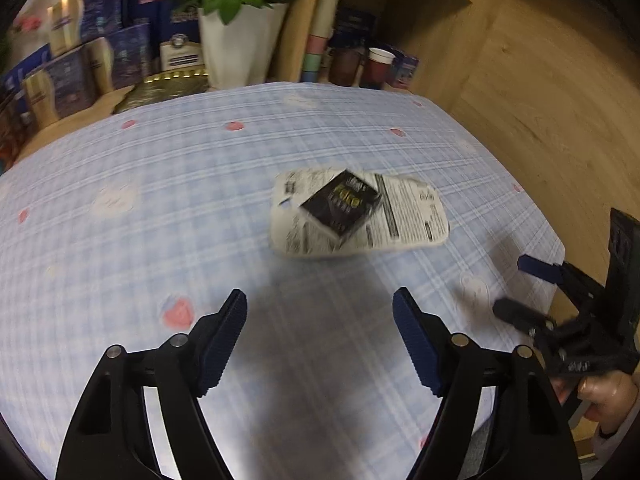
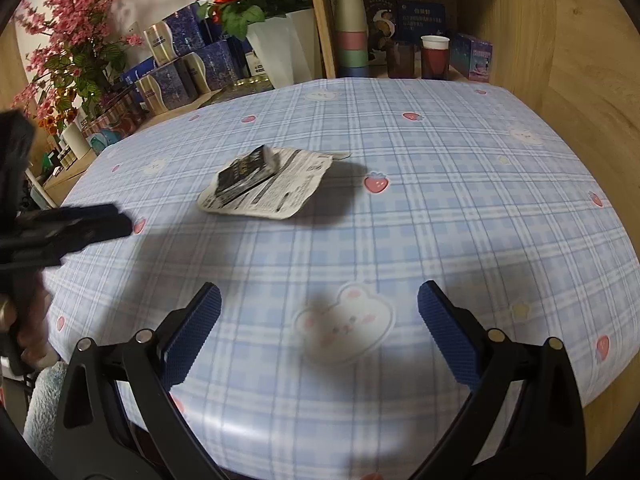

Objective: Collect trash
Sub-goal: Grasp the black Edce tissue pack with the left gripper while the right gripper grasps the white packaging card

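A flattened white printed wrapper lies on the blue plaid tablecloth, with a small black box on top of it. Both show in the right wrist view too, the wrapper under the black box. My left gripper is open and empty, hovering just short of the wrapper. My right gripper is open and empty, farther back over the tablecloth. The right gripper also shows at the right edge of the left wrist view, and the left gripper shows at the left edge of the right wrist view.
A white pot of red flowers, blue and gold boxes, stacked cups and a red paper cup stand behind the table. A wooden wall runs along the right. Pink blossoms stand at the far left.
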{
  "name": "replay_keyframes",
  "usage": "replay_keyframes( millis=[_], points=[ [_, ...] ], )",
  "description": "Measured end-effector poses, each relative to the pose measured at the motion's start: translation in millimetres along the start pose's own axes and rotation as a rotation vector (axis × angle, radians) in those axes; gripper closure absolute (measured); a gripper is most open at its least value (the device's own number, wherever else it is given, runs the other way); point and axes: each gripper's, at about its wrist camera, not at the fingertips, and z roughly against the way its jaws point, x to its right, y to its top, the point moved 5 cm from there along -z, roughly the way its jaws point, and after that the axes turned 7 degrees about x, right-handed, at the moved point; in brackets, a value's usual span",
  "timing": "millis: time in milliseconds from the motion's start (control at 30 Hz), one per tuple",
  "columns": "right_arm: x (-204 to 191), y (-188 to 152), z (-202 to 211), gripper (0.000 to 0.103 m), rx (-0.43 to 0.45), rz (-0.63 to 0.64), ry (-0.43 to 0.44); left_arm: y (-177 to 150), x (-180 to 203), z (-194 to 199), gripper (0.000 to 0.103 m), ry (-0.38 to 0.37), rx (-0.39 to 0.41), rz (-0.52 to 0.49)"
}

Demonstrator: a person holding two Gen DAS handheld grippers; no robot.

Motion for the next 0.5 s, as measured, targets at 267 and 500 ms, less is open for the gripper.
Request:
replay_keyframes(
  millis=[267,500],
  points=[
    [16.9,14.7,-25.9,0.006,-0.027,-0.024,0.017,34.0,15.4,-75.3,0.038,-0.027,-0.082,-0.121],
    [22.1,20.0,-42.2,0.006,-0.043,-0.030,0.022,42.5,11.4,-108.5,0.038,-0.077,-0.134,-0.107]
  ],
)
